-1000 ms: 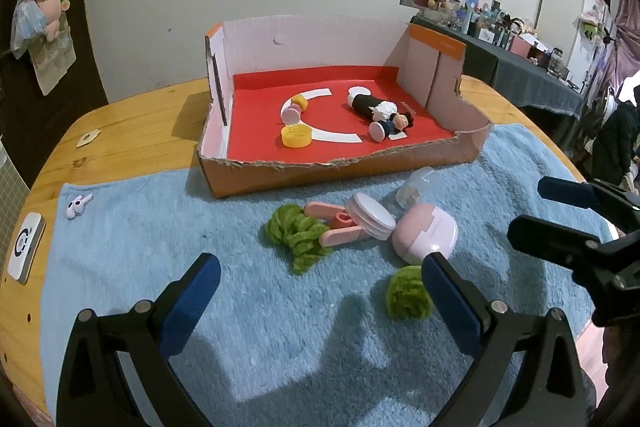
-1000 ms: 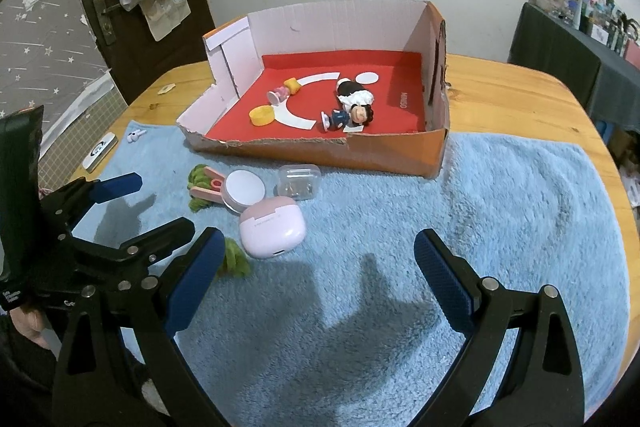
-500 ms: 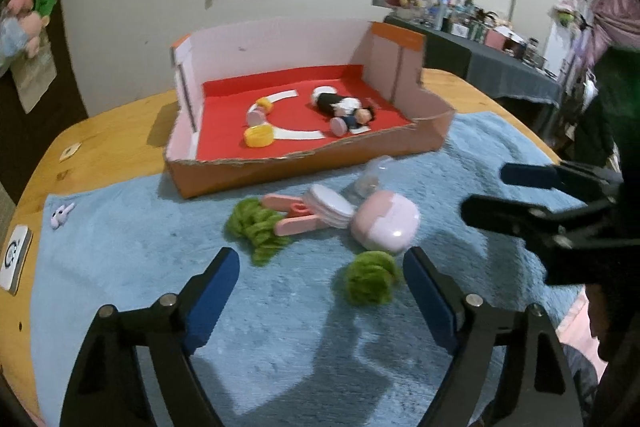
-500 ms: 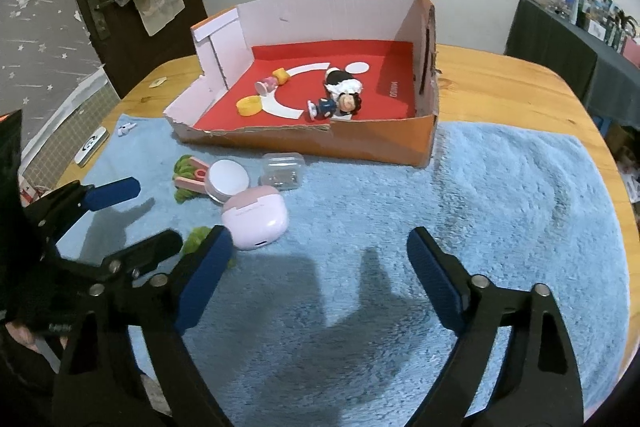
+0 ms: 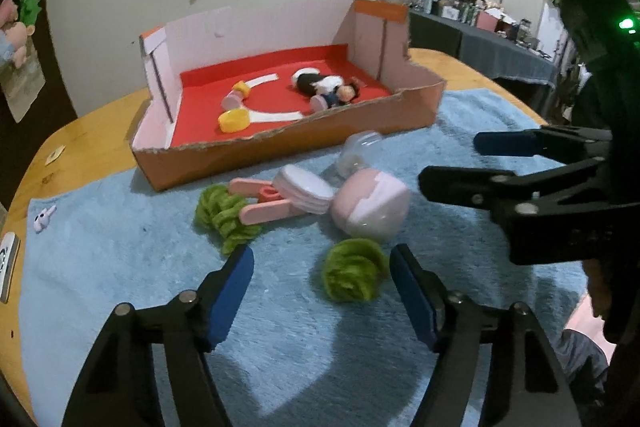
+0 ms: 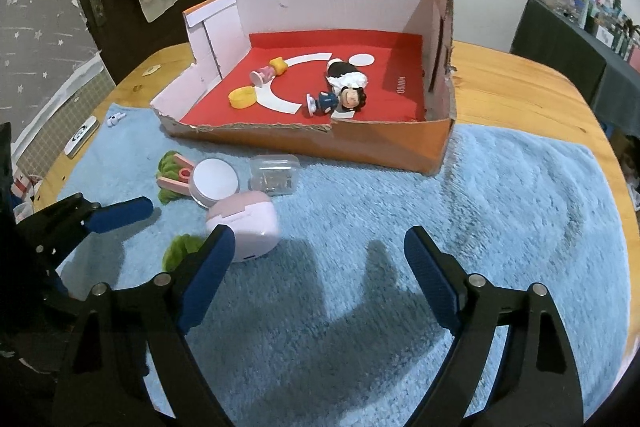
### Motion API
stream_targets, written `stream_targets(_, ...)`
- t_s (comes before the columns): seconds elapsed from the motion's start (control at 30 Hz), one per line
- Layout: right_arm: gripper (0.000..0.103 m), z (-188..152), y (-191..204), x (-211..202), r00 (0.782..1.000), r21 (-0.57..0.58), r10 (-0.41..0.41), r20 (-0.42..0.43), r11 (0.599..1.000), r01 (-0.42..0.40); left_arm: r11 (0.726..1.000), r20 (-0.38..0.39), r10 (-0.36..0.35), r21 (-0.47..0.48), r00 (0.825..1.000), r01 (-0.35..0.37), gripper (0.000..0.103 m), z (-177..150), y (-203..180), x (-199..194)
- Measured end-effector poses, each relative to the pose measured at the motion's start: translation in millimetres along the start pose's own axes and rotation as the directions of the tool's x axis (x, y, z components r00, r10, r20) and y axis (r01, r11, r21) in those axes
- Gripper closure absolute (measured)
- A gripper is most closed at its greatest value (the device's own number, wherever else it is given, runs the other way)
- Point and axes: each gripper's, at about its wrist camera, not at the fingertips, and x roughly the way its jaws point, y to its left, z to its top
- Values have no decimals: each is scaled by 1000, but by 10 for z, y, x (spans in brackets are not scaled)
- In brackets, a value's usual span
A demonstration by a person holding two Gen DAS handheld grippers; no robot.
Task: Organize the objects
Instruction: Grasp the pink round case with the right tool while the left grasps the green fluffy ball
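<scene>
Closing in on the green pompom (image 5: 352, 277), left tool (image 5: 322, 275) jaws just been narrowing around it without touching, right tool (image 6: 318, 259) wide and empty; next: pinch, carry to box (image 5: 280, 151) at 12 o'clock.

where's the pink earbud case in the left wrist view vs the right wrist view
Left wrist view: pink earbud case sits right of centre on the blue towel, just beyond the green pompom.
Right wrist view: pink earbud case lies left of centre, partly behind the near left finger.
Shared landmark: the round white compact lies against it on the side toward the cardboard box.
</scene>
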Motion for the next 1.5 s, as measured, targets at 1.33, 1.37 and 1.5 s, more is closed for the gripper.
stream_targets(1.33,27,96,317,400,994,-66,84,-73,994,-89,997,19,-66,-43,998,67,62,-119,-8,57)
stream_targets(1.37,28,94,327,407,993,-69,87,-77,993,-92,996,22,-76,-40,997,77,62,-111,-16,57)
stream_targets(1.5,46,82,347,445,989,-71,113,-93,990,-120,997,26,-73,-33,997,74,63,-90,-28,64)
